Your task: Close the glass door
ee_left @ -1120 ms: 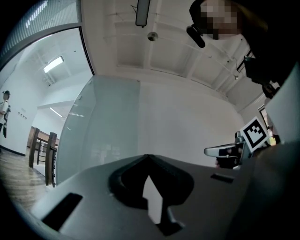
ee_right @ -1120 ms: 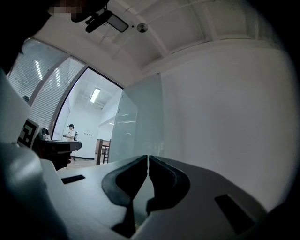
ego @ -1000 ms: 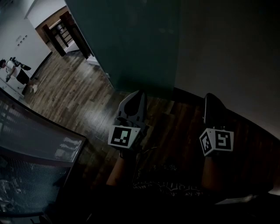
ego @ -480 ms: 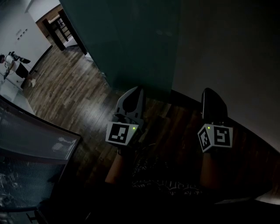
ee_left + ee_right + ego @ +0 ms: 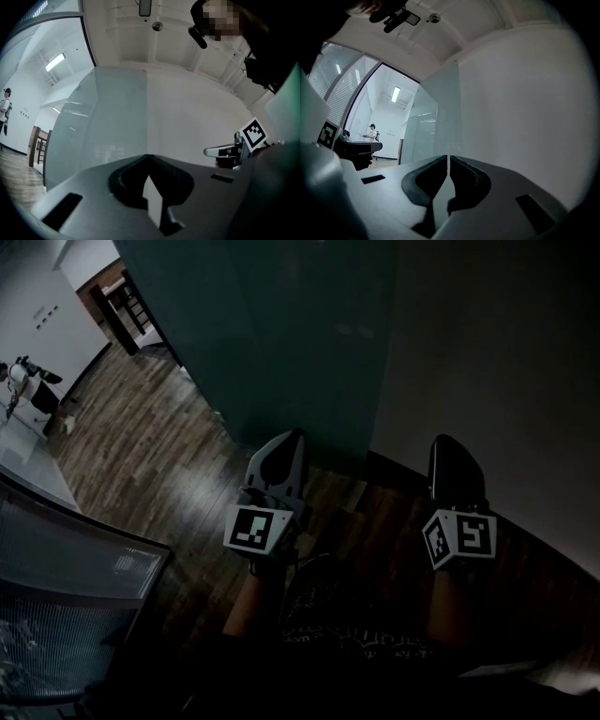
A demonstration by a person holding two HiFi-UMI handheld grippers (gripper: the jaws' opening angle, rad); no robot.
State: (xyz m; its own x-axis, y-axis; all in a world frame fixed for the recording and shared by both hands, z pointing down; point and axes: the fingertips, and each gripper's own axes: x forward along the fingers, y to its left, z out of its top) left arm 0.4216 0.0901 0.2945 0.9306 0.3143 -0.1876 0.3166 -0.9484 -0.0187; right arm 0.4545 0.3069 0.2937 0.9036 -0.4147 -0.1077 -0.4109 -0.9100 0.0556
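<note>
You held both grippers out level in front of you, well short of the door (image 5: 281, 334). The left gripper (image 5: 292, 435) had its jaws shut on nothing, the tips meeting in its own view. The right gripper (image 5: 448, 442) had its jaws together too, with only a hairline slit between them and nothing in it.

The door was ahead and a little to your left, a tall frosted panel with one upright edge against the wall (image 5: 487, 362).

The main risk, as I judge it, was the contact itself. Hard closed tips on smooth glass could skid sideways, and a fast approach could knock the pane rather than push it. No handle showed in any view, so you may have had to press on bare glass. A push near the pivot side would barely move it, and I could not tell which edge pivots or whether it slides. A person (image 5: 28, 388) stood far off across the floor (image 5: 141, 446), well clear of it.

The door stood upright, its long axis vertical. Its foot ran aslant from the wall away to your left, its broad face turned toward you.
</note>
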